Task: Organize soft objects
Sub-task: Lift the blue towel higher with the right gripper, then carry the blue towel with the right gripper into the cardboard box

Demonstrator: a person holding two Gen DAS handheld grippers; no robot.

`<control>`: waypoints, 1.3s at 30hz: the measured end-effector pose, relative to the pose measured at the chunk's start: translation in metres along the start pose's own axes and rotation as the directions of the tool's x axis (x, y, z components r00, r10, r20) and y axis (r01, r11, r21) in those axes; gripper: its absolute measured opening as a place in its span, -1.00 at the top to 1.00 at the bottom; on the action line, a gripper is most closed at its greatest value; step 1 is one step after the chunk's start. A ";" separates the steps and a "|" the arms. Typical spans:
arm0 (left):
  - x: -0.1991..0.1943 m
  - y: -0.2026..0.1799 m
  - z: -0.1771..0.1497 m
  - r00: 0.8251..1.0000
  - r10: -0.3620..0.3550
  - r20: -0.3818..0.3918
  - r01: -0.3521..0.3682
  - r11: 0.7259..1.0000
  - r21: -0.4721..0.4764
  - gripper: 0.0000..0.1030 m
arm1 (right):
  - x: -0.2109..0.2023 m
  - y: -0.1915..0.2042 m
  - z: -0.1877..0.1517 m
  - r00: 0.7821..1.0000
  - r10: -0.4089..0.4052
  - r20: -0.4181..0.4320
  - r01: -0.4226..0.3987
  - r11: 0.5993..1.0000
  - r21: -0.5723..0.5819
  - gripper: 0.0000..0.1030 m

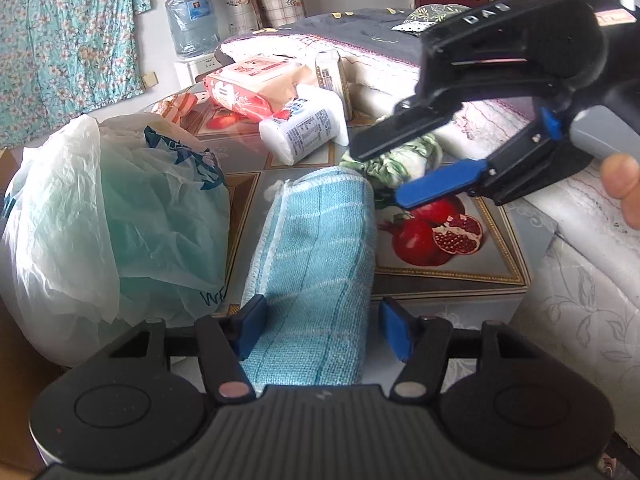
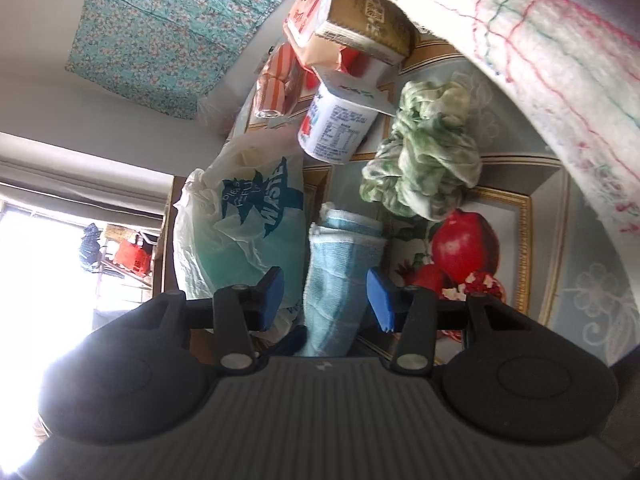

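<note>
Right wrist: claw point(image 2: 326, 300) tilted, straddling towel point(image 2: 340, 276).

Left wrist view: low and close over the table point(image 1: 448, 280), facing along the rolled blue towel point(image 1: 316, 264) toward the far wall, right gripper point(image 1: 384, 176) crossing at upper right. Right wrist view: higher, rolled sideways, facing down the same towel point(image 2: 340, 276). Shared: towel, plastic bag point(image 1: 116, 216) point(image 2: 240, 232), green cloth point(image 1: 396, 164) point(image 2: 428, 152), pomegranate print.

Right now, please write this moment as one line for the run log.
left claw: open, around blue towel | right claw: open, above towel | green cloth: on table
</note>
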State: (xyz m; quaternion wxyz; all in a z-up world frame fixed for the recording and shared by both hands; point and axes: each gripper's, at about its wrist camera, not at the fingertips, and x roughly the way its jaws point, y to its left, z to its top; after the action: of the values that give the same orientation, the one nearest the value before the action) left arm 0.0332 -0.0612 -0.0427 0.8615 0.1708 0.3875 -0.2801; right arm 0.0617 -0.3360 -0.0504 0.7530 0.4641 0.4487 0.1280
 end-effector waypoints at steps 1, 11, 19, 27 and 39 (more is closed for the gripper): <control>0.001 0.003 0.000 1.000 0.003 0.000 -0.003 1.000 -0.012 -0.16 | 0.000 -0.002 -0.001 1.000 -0.013 -0.003 0.013 1.000 0.002 0.11; 0.000 0.017 -0.001 1.000 -0.008 0.012 0.009 0.997 -0.070 0.07 | 0.054 0.006 -0.011 0.998 -0.018 -0.061 0.019 1.000 0.012 0.14; -0.005 0.015 -0.007 0.999 0.012 0.036 -0.011 0.999 -0.040 0.31 | 0.067 0.003 -0.011 1.000 -0.022 -0.006 0.022 0.998 0.055 0.67; -0.025 0.012 -0.008 0.997 0.019 0.081 -0.018 1.000 -0.020 0.53 | 0.052 0.010 -0.019 0.999 0.033 0.042 -0.035 0.998 0.056 0.73; -0.098 0.011 0.014 0.953 0.078 0.294 -0.076 0.997 -0.017 0.53 | -0.009 0.091 -0.020 0.984 0.136 0.116 -0.119 0.982 -0.144 0.73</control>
State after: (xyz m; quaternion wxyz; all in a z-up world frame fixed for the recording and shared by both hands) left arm -0.0053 -0.0255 0.0415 0.9203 0.1399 0.2487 -0.2676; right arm 0.0607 -0.2809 0.0259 0.8000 0.4464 0.3598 0.1771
